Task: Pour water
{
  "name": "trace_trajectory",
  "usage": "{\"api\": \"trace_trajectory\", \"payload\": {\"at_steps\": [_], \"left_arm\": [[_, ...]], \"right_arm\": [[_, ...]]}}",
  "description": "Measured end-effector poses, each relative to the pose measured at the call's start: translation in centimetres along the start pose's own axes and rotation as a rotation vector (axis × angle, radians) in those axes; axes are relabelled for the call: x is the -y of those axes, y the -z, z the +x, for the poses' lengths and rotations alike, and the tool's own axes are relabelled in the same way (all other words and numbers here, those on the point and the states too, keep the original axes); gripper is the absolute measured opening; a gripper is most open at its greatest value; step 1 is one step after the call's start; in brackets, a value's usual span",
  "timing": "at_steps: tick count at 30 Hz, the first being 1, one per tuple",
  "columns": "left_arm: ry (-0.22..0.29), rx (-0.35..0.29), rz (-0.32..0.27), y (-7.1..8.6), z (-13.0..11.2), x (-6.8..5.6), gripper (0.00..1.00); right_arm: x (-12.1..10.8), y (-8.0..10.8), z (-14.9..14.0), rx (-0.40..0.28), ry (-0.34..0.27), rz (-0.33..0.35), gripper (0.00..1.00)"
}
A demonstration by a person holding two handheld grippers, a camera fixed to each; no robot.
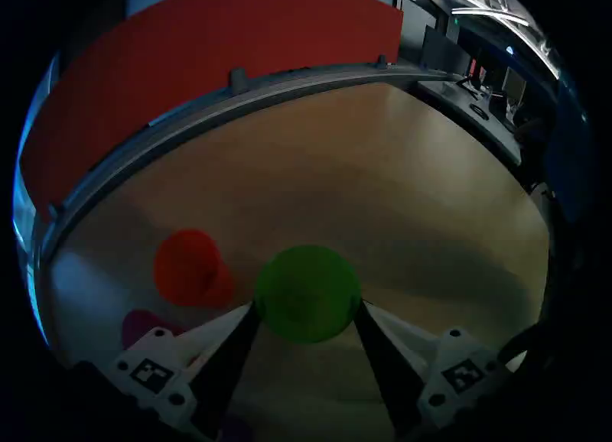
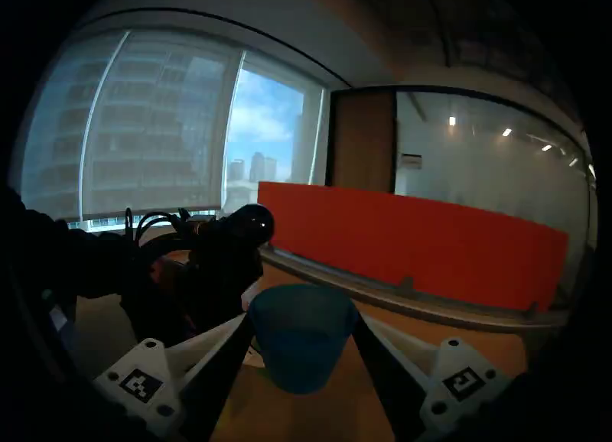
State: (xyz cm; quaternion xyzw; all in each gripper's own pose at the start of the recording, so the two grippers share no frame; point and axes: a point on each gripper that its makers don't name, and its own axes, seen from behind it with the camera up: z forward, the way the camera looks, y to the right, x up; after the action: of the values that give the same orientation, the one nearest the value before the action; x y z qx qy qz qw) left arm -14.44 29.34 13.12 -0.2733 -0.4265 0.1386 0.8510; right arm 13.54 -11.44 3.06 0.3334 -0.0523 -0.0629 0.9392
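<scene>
The left gripper (image 1: 307,310) has its fingers clenched on a round green plastic cup (image 1: 307,293), one finger pressing on each side. The cup hangs over a pale wooden surface (image 1: 398,182), on the near side of the long red partition panel (image 1: 229,52) that runs along the surface's far edge. Nearer the partition than the green cup, an orange plastic cup (image 1: 187,266) stands on the surface. A small purple object (image 1: 141,325), too blurred to identify, lies farther from the partition than the orange cup does.

In the right gripper view, the right gripper (image 2: 302,320) grips a translucent blue plastic cup (image 2: 302,335), both fingers against its walls. The cup is upright with its mouth up and sits in front of the same red partition. Whether it holds water cannot be told. The left gripper's dark body, trailing cables, shows beyond the cup, off the partition's end toward a large window (image 2: 153,144).
</scene>
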Motion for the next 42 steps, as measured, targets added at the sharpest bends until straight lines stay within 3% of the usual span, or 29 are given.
{"api": "trace_trajectory", "payload": {"at_steps": [13, 29, 42], "left_arm": [[0.016, -0.085, -0.027, 4.0, 1.0, 0.3, 0.85], [0.012, -0.267, -0.065, 10.0, 3.3, 0.9, 0.86], [-0.005, -0.374, -0.089, 13.6, 3.8, 1.6, 0.85]], "right_arm": [[0.7, 0.2, 0.9, -0.009, 0.01, 0.005, 0.92], [1.4, -0.2, 1.6, -0.021, 0.019, 0.015, 0.92], [2.0, -0.7, 1.9, -0.024, 0.021, 0.026, 0.92]]}}
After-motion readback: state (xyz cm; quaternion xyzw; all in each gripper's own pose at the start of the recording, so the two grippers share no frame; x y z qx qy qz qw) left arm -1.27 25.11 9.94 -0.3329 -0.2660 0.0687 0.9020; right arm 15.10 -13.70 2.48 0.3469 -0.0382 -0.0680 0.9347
